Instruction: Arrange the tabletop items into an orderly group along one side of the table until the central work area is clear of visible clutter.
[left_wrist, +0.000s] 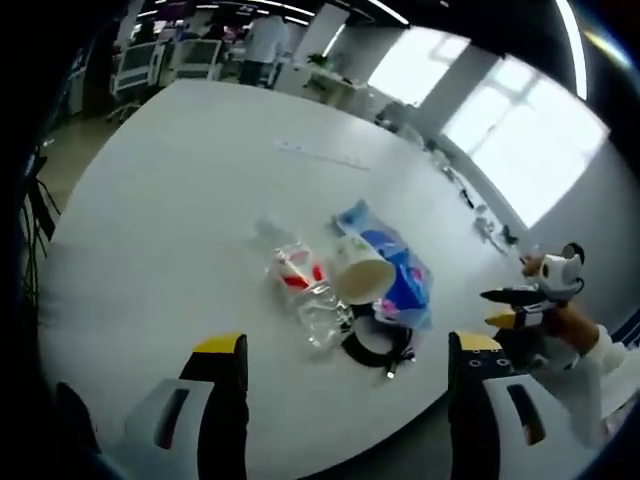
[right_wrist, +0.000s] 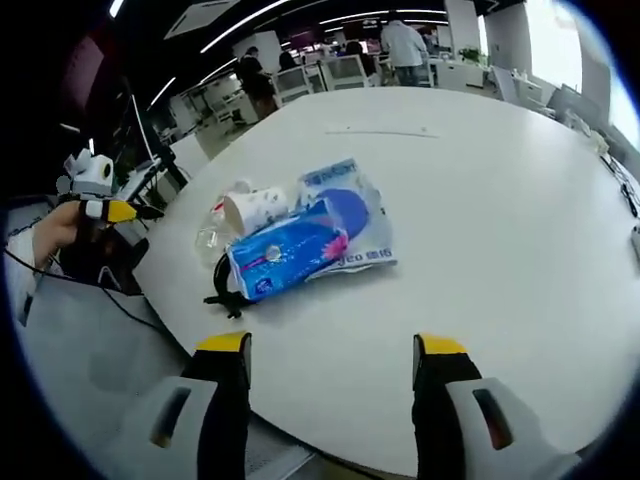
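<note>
A small heap of items lies near the white table's edge (left_wrist: 180, 200). It holds a paper cup (left_wrist: 360, 270) on its side, a blue tissue pack (left_wrist: 400, 270), a clear wrapper with red print (left_wrist: 296, 270) and a black cable (left_wrist: 375, 345). My left gripper (left_wrist: 347, 345) hovers open just off the table's edge, short of the heap. From the other side I see the cup (right_wrist: 255, 210), the tissue pack (right_wrist: 288, 252), a blue-and-white packet (right_wrist: 350, 205) and the cable (right_wrist: 225, 295). My right gripper (right_wrist: 332, 345) is open over the near table edge, with nothing between its jaws.
A thin pale strip (left_wrist: 322, 155) lies farther across the table (right_wrist: 500, 200). The right gripper (left_wrist: 525, 305) shows in a hand beyond the table's edge, and the left gripper (right_wrist: 100, 212) likewise. Office chairs, desks and people stand in the background.
</note>
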